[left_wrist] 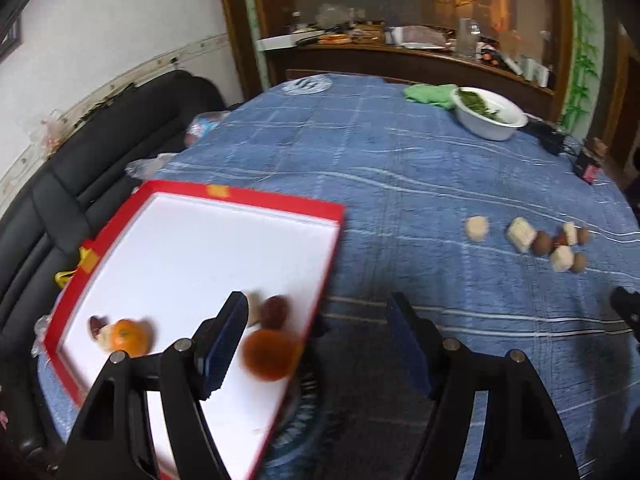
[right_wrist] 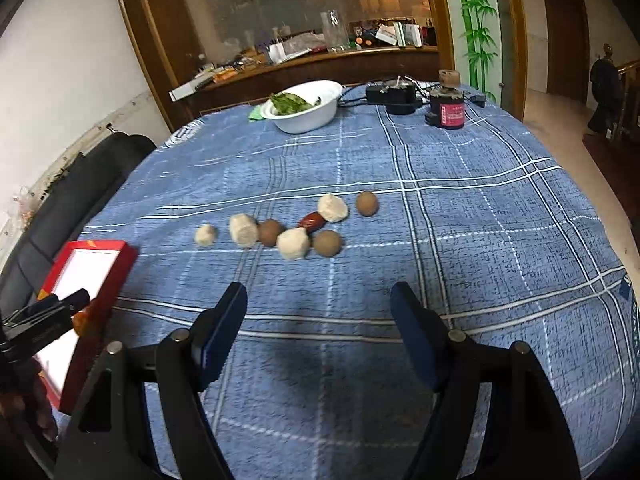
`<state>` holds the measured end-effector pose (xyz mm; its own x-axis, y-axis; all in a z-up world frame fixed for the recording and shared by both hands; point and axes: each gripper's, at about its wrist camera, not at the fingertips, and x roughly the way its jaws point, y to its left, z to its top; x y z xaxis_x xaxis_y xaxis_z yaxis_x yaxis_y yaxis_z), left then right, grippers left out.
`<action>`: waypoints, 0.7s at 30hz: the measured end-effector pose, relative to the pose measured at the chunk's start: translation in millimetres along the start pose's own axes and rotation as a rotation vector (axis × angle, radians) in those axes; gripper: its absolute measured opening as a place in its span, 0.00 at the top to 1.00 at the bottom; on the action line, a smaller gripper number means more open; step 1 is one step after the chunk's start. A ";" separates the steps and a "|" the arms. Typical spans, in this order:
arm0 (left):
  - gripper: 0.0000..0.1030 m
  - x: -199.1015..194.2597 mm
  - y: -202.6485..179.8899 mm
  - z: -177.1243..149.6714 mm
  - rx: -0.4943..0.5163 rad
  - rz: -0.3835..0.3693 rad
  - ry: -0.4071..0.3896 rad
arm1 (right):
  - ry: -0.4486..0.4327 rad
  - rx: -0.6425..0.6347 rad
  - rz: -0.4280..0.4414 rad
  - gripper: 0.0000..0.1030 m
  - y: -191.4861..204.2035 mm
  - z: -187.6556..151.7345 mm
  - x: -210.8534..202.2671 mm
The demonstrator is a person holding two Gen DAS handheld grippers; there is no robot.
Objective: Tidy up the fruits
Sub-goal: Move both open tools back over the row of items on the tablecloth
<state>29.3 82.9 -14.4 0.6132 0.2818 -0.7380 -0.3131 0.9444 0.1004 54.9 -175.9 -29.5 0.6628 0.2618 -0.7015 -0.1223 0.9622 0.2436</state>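
Tablecloth (right_wrist: 460,208) blue plaid, round table | sofa (left_wrist: 80,184) behind | both grippers' jaws apart, empty

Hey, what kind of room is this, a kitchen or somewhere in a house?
Most likely a home dining or living room, not a lab. A round table under a blue plaid tablecloth holds a white bowl of greens, a dark sofa sits beside it, and a cluttered wooden sideboard stands behind.

You're in a lived-in home. A blue plaid tablecloth (right_wrist: 440,220) covers the table, beside a black sofa (left_wrist: 80,184) and a cluttered wooden cabinet (right_wrist: 304,56).
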 end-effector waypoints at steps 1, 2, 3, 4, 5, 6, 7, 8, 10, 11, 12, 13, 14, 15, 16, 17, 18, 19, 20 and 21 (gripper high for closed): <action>0.31 1.5 -5.7 1.5 0.009 -0.017 -0.004 | 0.005 -0.004 -0.007 0.28 -1.3 3.0 4.5; 0.31 3.6 -11.5 3.3 0.019 -0.033 -0.003 | 0.009 -0.006 -0.008 0.30 -2.7 5.0 8.1; 0.31 5.3 -16.1 5.1 0.025 -0.048 -0.003 | 0.012 -0.012 -0.010 0.33 -2.1 6.0 10.5; 0.31 6.5 -20.6 6.5 0.031 -0.062 -0.004 | 0.019 -0.025 -0.013 0.36 -1.6 9.2 15.9; 0.31 8.5 -26.3 8.5 0.036 -0.079 -0.007 | 0.029 -0.035 -0.020 0.42 -1.2 11.9 21.7; 0.31 10.4 -30.7 10.8 0.039 -0.091 -0.008 | 0.039 -0.041 -0.023 0.44 -1.3 13.9 27.1; 0.31 12.6 -34.9 12.5 0.041 -0.102 -0.009 | 0.048 -0.048 -0.027 0.45 -1.1 15.6 32.0; 0.31 15.7 -39.5 14.4 0.043 -0.113 -0.008 | 0.052 -0.054 -0.032 0.48 -1.0 16.0 35.2; 0.31 21.0 -46.8 17.1 0.048 -0.126 -0.002 | 0.066 -0.067 -0.035 0.52 -0.9 19.0 44.9; 0.31 23.8 -50.1 18.5 0.050 -0.132 -0.003 | 0.072 -0.069 -0.035 0.55 -1.8 20.2 48.6; 0.31 25.6 -52.6 19.8 0.051 -0.135 -0.004 | 0.079 -0.071 -0.039 0.57 -2.6 21.5 52.8; 0.31 28.1 -55.3 21.4 0.052 -0.137 -0.003 | 0.085 -0.071 -0.038 0.59 -3.7 23.2 56.7; 0.31 29.7 -57.3 22.5 0.051 -0.143 -0.002 | 0.088 -0.072 -0.035 0.61 -3.9 24.0 58.8; 0.31 32.0 -59.1 24.4 0.051 -0.148 -0.002 | 0.090 -0.075 -0.036 0.63 -3.2 24.6 60.3; 0.31 33.8 -61.3 25.7 0.051 -0.149 -0.003 | 0.091 -0.081 -0.039 0.63 -2.8 25.2 62.0; 0.31 35.9 -63.9 27.4 0.051 -0.154 -0.005 | 0.091 -0.090 -0.044 0.64 -2.3 25.8 63.8; 0.31 37.4 -66.8 27.8 0.051 -0.159 -0.005 | 0.091 -0.092 -0.043 0.64 -2.2 26.6 65.5; 0.31 39.3 -68.6 28.4 0.053 -0.163 -0.003 | 0.091 -0.091 -0.034 0.64 -2.4 27.4 66.8; 0.31 42.0 -71.3 29.2 0.057 -0.167 0.002 | 0.094 -0.092 -0.030 0.65 -1.2 28.5 68.1; 0.31 43.4 -71.9 29.1 0.056 -0.170 0.003 | 0.098 -0.097 -0.028 0.66 0.7 29.1 69.3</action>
<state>99.5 32.1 -34.1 0.6517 0.1165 -0.7495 -0.1636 0.9865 0.0111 122.3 -159.3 -58.5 0.5924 0.2359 -0.7703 -0.1788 0.9708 0.1599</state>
